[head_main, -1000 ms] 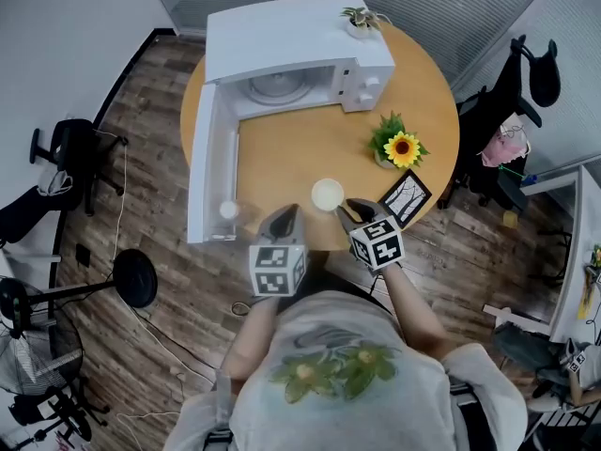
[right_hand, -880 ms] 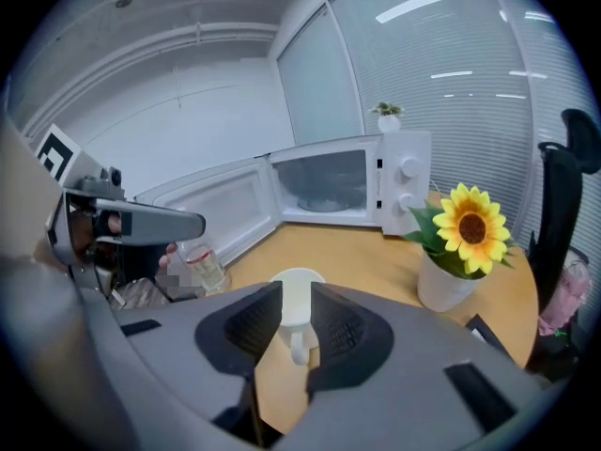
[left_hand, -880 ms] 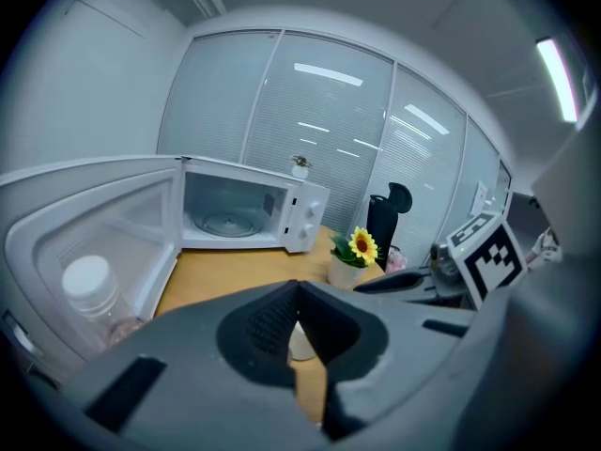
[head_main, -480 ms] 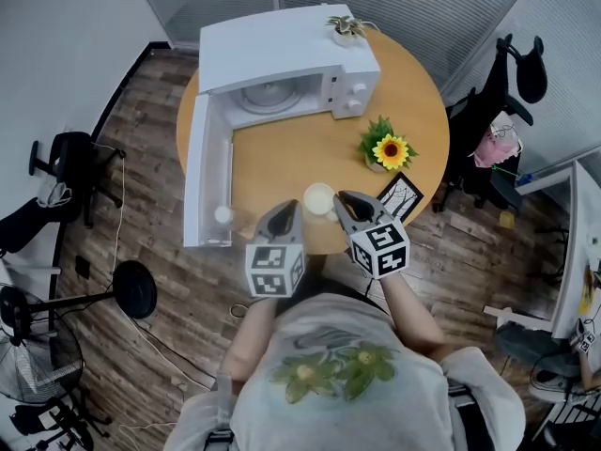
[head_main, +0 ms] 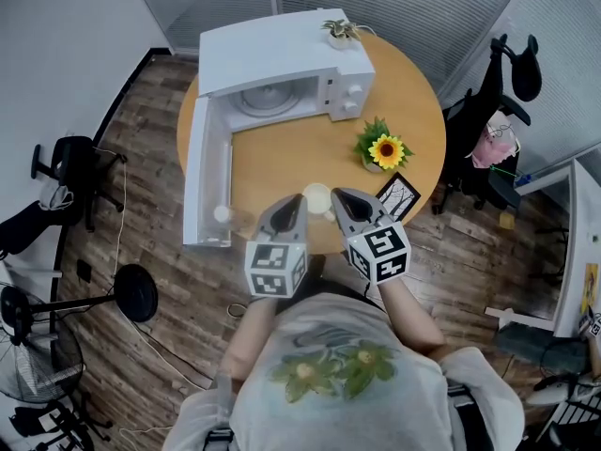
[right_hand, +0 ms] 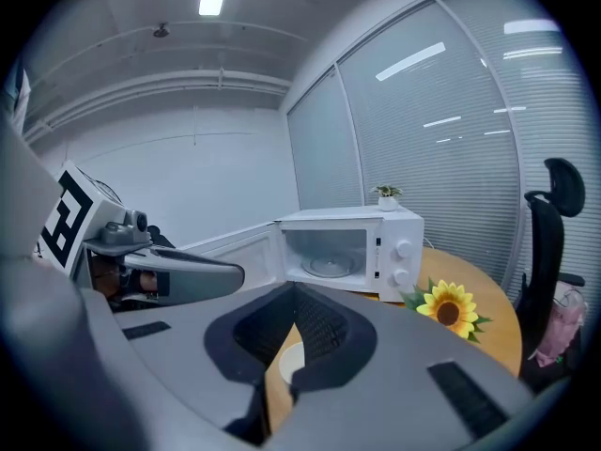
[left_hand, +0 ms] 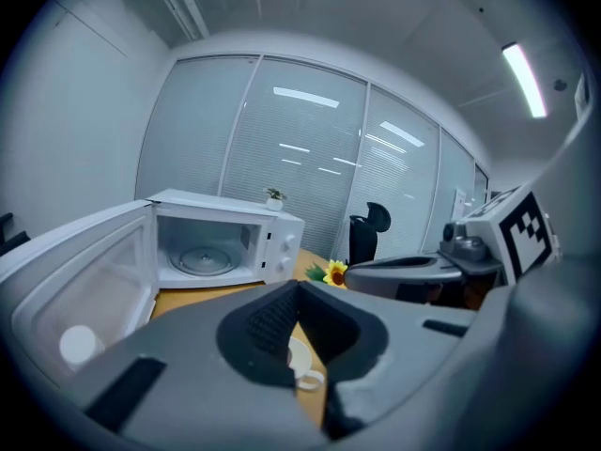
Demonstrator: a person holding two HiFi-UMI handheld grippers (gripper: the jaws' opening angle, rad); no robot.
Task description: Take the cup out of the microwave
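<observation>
Since the cup (head_main: 317, 197) already stands on the worktop (head_main: 282, 163), well apart from the open, empty microwave (head_main: 282, 54), the task looks done; left gripper (head_main: 287, 204) and right gripper (head_main: 339, 197) hover near it, fingers closed on nothing

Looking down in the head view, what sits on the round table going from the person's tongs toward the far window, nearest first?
white cup → sunflower → microwave body → small potted plant on top of it
</observation>
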